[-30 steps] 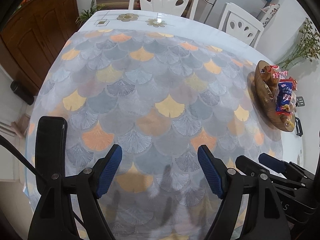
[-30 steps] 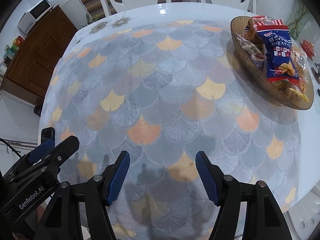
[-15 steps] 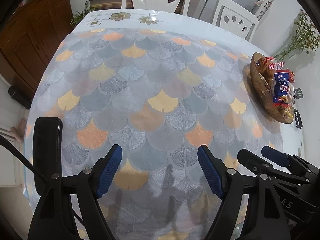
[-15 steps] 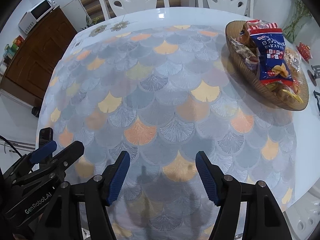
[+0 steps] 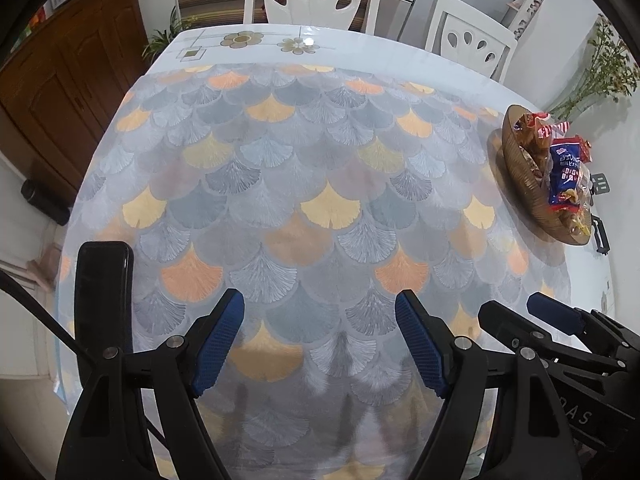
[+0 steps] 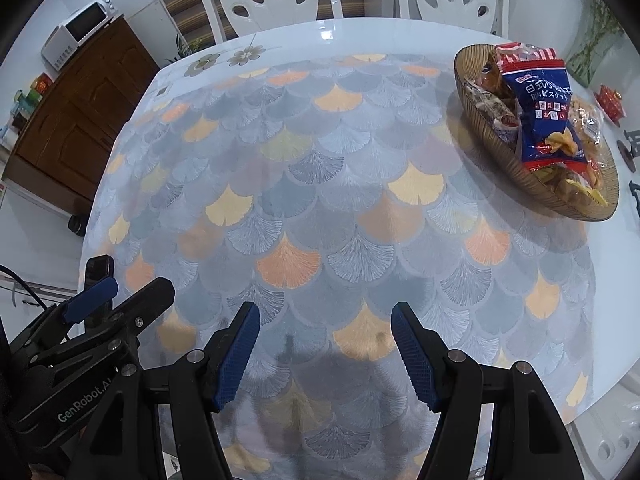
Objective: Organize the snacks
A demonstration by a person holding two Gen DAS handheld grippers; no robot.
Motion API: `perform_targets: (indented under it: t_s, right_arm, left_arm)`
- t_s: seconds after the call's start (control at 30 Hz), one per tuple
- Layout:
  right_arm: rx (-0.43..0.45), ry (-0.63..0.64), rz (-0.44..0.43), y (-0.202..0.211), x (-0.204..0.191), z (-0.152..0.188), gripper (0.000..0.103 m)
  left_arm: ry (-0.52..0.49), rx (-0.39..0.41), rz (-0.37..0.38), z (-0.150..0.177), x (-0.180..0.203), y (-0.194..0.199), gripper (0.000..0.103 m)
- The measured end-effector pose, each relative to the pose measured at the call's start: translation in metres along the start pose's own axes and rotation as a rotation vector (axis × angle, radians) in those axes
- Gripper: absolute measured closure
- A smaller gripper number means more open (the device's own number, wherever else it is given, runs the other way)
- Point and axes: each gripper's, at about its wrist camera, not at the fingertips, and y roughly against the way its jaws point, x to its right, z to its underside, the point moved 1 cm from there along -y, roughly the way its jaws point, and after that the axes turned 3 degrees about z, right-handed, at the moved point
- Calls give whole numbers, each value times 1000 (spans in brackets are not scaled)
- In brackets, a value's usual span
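Note:
A brown ribbed bowl [image 6: 496, 152] at the table's far right holds several snack packs, with a blue biscuit bag [image 6: 540, 116] on top. It also shows in the left wrist view [image 5: 520, 184], with the blue bag [image 5: 566, 172]. My left gripper [image 5: 320, 340] is open and empty above the near edge of the table. My right gripper [image 6: 326, 350] is open and empty, also above the near edge, well short of the bowl. Each gripper shows in the other's view: the right one [image 5: 560, 320] and the left one [image 6: 100, 304].
The table [image 6: 304, 184] has a scalloped fan-pattern cloth. Two white chairs [image 6: 276, 4] stand at the far side. A wooden cabinet [image 6: 76, 120] with a microwave [image 6: 80, 32] is at the left. A small red item [image 6: 610, 98] lies right of the bowl.
Both grippers have pulled back from the table, so the bowl looks farther and smaller. Both stay open and empty.

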Motion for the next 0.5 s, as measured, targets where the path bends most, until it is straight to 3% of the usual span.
perform_targets:
  t_s: [0.5]
  right_arm:
    - [-10, 7, -5, -5, -2, -1, 37]
  left_arm:
    - [20, -16, 3, 1, -4, -5, 26]
